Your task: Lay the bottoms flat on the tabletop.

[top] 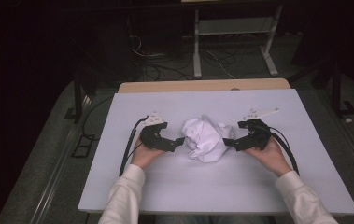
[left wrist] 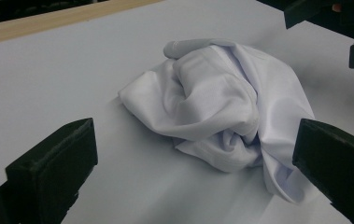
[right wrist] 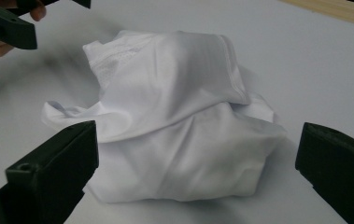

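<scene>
- We see the crumpled white garment (top: 206,138) mid-worktop (top: 165,186), between our two tools.
- Left hand-held gripper (top: 180,141) and right hand-held gripper (top: 227,142) both gape wide, holding nothing, each just beside the heap.
- We judge the fabric light, limp, likely slippery; pinch a protruding edge or fold, not the bulk.

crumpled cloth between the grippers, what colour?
Plain white cloth, no print visible; clearest in the right gripper view.
</scene>
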Available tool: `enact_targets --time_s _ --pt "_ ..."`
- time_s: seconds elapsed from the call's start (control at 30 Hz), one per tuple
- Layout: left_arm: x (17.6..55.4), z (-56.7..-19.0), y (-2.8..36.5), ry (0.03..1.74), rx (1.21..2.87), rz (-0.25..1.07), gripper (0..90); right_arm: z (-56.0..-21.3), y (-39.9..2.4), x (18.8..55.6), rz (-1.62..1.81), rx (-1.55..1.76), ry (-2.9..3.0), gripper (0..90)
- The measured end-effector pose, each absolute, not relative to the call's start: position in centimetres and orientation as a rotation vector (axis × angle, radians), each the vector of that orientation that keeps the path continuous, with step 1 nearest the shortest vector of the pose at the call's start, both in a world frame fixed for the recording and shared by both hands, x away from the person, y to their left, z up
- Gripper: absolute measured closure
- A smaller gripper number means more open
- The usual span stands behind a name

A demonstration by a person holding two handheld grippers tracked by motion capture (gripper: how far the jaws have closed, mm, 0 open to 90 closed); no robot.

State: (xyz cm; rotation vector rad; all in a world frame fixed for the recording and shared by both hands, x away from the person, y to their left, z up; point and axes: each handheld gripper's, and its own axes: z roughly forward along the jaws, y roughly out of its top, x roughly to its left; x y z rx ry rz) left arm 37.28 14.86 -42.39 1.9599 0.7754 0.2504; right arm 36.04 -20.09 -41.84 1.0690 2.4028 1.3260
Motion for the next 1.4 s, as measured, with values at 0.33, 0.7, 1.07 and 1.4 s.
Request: enact_targets --time_s 0.33,0.7,1.07,1.4 --pt "38.4 -43.3 13.2 0.756 1.989 0.208 5.9 -42.4 -17.6 36.6 1.32 1.01 2.457 0.0" --pt "38.5 -44.3 11.7 0.652 2.066 0.277 39.8 -43.2 -15.1 37.9 1.28 0.987 2.524 4.7" --pt "38.2 -44.3 11.2 0.596 2.094 0.296 77.6 -43.2 -15.3 38.1 1.258 1.006 2.512 48.8" --pt "37.9 -43.4 10.8 0.607 2.126 0.314 81.9 -41.9 -16.9 38.1 1.303 1.082 2.466 83.0"
